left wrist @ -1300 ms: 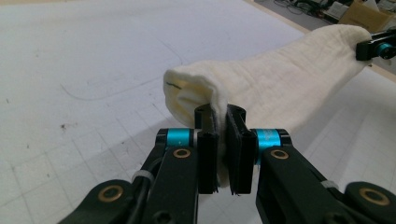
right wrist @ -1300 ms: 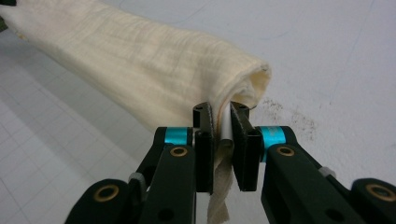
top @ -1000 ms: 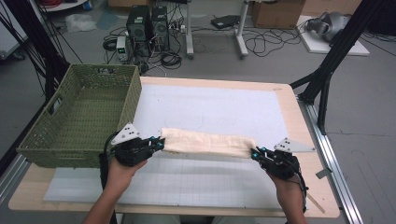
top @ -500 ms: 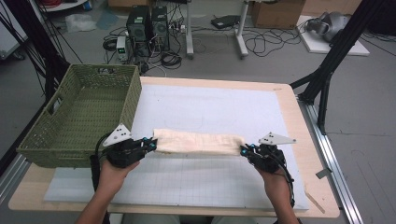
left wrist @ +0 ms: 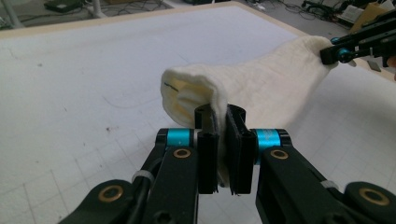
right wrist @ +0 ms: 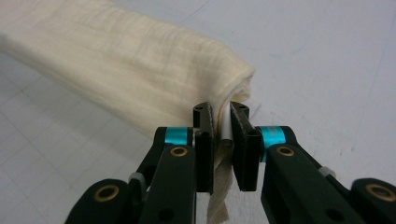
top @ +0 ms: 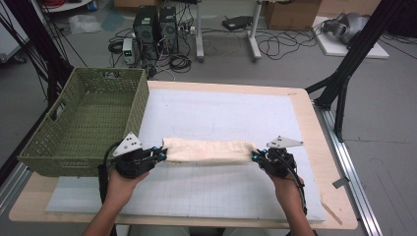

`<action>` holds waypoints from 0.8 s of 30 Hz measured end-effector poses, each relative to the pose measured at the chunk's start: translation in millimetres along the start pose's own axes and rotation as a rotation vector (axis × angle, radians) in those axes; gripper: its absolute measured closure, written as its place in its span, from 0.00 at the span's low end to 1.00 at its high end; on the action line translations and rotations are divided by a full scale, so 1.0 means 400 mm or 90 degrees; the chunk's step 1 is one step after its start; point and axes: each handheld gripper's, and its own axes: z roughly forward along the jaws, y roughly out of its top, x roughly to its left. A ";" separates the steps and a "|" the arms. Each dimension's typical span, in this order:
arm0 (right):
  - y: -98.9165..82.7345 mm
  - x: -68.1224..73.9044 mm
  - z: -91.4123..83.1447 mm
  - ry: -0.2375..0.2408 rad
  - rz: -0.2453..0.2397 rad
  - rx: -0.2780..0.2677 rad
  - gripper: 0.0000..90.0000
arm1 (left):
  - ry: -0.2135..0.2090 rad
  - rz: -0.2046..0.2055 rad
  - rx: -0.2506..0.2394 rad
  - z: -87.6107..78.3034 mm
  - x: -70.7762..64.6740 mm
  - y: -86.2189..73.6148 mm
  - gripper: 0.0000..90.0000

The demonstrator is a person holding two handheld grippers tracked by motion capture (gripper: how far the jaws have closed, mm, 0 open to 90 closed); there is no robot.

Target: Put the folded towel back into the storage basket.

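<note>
Your left tool [top: 160, 154] is pinching the left end of the cream towel [top: 209, 149], which lies folded into a long band across the near middle of the table [top: 300, 105]. In the left gripper view the jaws are pressed together on the layered edge of the towel [left wrist: 261, 88]. A second ago that end sat a little farther left, nearer the green basket [top: 83, 123]; it now hangs just right of the basket's near corner.

Your right tool [top: 255, 157] grips the right end, its jaws clamped on the folded edge of the towel [right wrist: 116, 56] with a strip of cloth dangling below. That hand has come in leftward from the table's right edge, so the band now looks shorter between the tools and sags less.

I'd judge you are gathering the folded towel to lift it left into the basket; both grips look sound for that.
</note>
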 end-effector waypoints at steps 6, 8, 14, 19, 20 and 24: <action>0.061 0.012 -0.023 -0.001 -0.024 -0.025 0.90 | 0.012 0.007 -0.020 -0.040 0.011 0.030 0.93; 0.088 0.020 -0.026 -0.001 -0.034 -0.033 0.90 | 0.019 0.009 -0.029 -0.059 0.018 0.040 0.93; 0.168 0.047 -0.019 0.010 -0.065 -0.070 0.90 | 0.045 0.006 -0.055 -0.116 0.048 0.061 0.93; 0.224 0.072 0.002 0.026 -0.083 -0.088 0.90 | 0.062 0.003 -0.069 -0.165 0.073 0.072 0.93; 0.236 0.077 0.005 0.029 -0.085 -0.090 0.90 | 0.067 0.001 -0.074 -0.174 0.078 0.073 0.93; 0.288 0.100 0.022 0.043 -0.099 -0.103 0.90 | 0.083 -0.003 -0.086 -0.216 0.100 0.080 0.93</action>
